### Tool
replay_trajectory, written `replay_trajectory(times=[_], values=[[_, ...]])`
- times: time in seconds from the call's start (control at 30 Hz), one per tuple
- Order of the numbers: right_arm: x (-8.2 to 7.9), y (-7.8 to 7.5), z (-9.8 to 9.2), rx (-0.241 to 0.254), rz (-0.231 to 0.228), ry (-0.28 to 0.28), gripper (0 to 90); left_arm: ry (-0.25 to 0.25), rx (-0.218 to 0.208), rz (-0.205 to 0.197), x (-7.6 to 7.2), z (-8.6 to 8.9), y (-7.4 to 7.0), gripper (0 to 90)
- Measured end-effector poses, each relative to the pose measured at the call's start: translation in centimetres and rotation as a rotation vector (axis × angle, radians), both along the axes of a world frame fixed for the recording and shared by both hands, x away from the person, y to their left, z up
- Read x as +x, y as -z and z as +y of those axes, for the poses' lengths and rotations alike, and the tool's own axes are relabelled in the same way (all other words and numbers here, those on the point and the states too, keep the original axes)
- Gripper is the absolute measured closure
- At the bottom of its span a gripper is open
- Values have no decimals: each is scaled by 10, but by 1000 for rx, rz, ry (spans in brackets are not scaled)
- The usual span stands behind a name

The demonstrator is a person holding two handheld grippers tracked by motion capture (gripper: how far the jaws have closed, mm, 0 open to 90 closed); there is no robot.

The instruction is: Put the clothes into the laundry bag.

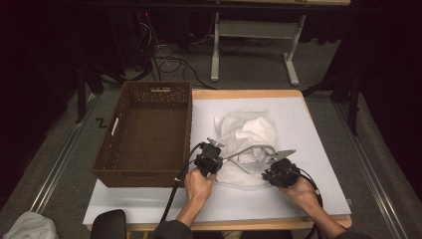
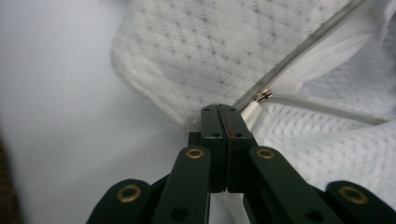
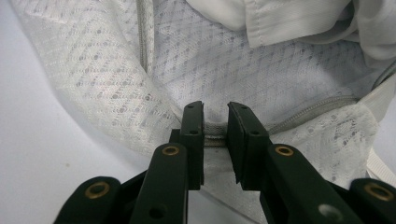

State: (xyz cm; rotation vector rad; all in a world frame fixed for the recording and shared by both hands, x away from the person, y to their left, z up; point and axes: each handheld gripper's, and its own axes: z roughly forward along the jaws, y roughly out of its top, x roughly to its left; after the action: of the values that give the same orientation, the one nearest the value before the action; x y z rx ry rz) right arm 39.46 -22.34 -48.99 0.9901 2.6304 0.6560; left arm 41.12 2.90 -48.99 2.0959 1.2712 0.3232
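Both forearms came in from 6 o'clock in the high view, angled slightly toward each other. The left hand [image 1: 199,183] was wrapped around the left gripper [image 1: 211,153] with the wrist fairly straight, and the right hand [image 1: 302,191] held the right gripper [image 1: 278,164] tipped in toward 10 o'clock.

The thing they were working on was a white mesh laundry bag [image 1: 247,144] with a zipper, lying crumpled on the white table mat [image 1: 318,149] just right of centre. It had some white cloth [image 1: 249,128] bunched at its 12 o'clock side. Both grippers sat at the bag's near edge, left one at about 8 o'clock of it and right one at about 4 o'clock.

In the left gripper view the jaws were clamped fully together right at the bag's edge, with the zipper pull [image 2: 263,95] just past the tips at 1 o'clock. I honestly couldn't tell if any fabric was pinched between them. In the right gripper view the jaws sat partly apart, straddling the zipper seam [image 3: 308,114] of the mesh, with a visible gap either side, so not squeezing it.

A brown wicker basket [image 1: 112,149] sat at 9 o'clock of the bag, well apart from both grippers.
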Motion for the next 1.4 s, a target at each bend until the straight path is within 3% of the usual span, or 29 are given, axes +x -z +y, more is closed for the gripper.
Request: replay_trajectory(times=[0.17,0.3,0.53,0.6,0.7,0.87,0.97,1.07,1.2,1.4], values=[[0,0,2,-11,-7,-5,764,22,32,33,4,-7,13,867],[0,0,3,-14,-12,-4,742,32,10,55,4,-8,13,838],[-3,-8,10,40,-59,-27,739,59,21,26,1,-5,16,876],[-6,-13,18,63,-89,-58,772,67,24,29,0,-5,16,896],[-6,-16,24,74,-100,-79,787,72,21,32,-1,-4,16,897],[-5,-17,42,107,-107,-97,787,94,5,40,-5,-2,16,898],[-5,-15,53,99,-102,-119,780,96,-7,48,-6,-1,16,898],[-3,-9,63,80,-96,-130,775,84,14,25,-4,-2,15,897],[-1,-5,61,82,-83,-117,768,54,1,-6,1,-2,12,896],[-1,-3,50,85,-85,-101,758,48,-44,-44,1,-4,10,886]])
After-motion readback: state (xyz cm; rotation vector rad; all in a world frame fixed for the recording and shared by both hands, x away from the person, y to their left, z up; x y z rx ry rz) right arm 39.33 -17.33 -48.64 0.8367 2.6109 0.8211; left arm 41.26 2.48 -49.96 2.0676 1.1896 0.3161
